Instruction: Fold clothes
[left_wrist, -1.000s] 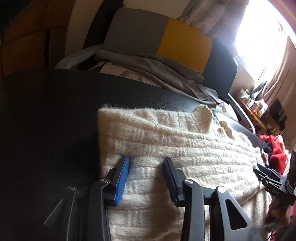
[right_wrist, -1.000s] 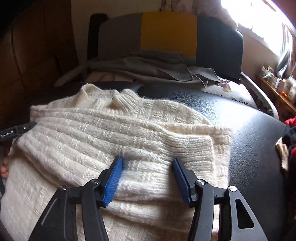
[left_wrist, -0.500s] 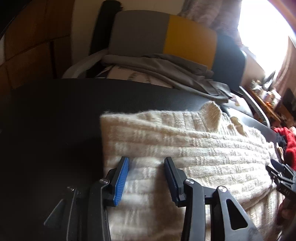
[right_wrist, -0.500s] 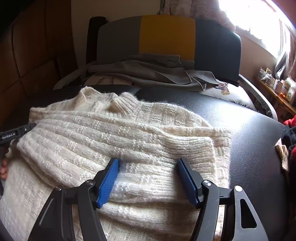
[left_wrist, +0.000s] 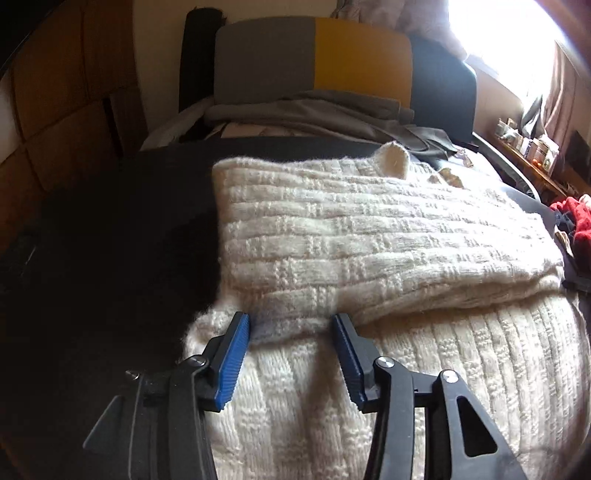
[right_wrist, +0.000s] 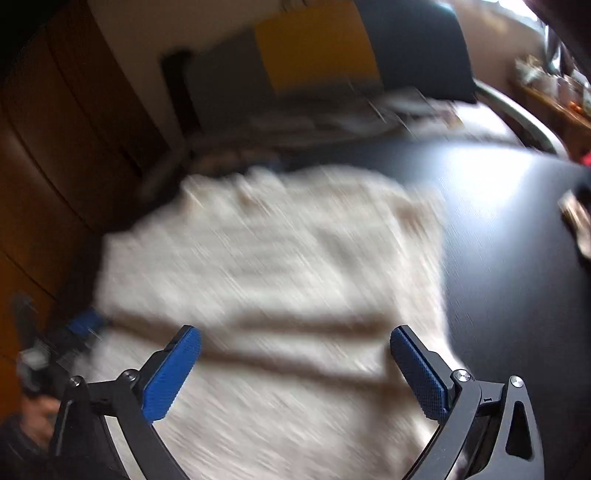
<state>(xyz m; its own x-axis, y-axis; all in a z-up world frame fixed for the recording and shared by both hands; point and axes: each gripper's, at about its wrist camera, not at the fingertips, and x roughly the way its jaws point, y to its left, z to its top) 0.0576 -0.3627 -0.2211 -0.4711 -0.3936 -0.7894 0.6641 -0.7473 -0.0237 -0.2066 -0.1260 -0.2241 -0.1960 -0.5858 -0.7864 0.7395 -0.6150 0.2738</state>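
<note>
**Left wrist view: cream sweater folded on the black table, both claws letting go**

Left wrist view: a black table (left_wrist: 110, 258) fills the left and far side of the scene. On it lies the cream knit sweater (left_wrist: 369, 240), the largest thing in sight. Its upper part is folded over the lower, so a thick folded edge runs across from the claw towards the right. The ribbed collar (left_wrist: 392, 164) stands up at the far edge. Past the table sits a chair (left_wrist: 314, 59) with a grey, yellow and dark back, and grey cloth (left_wrist: 314, 114) is heaped on its seat. A red cloth (left_wrist: 576, 218) shows at the right edge, near a bright window.

The left gripper (left_wrist: 291, 328) points down at the near left part of the sweater. Its blue pads (left_wrist: 231, 363) stand moderately apart and the jaws are opening. Knit lies under and between them, but the pads do not pinch it.

The right wrist view is heavily blurred. The sweater (right_wrist: 266, 266) shows as a pale smear on the table (right_wrist: 517, 258). The right gripper (right_wrist: 295, 347) is spread very wide and its jaws are opening, above the knit, with nothing clamped. The left gripper (right_wrist: 79, 326) shows dimly at the sweater's left edge, with a hand (right_wrist: 37, 417) behind it.
</note>
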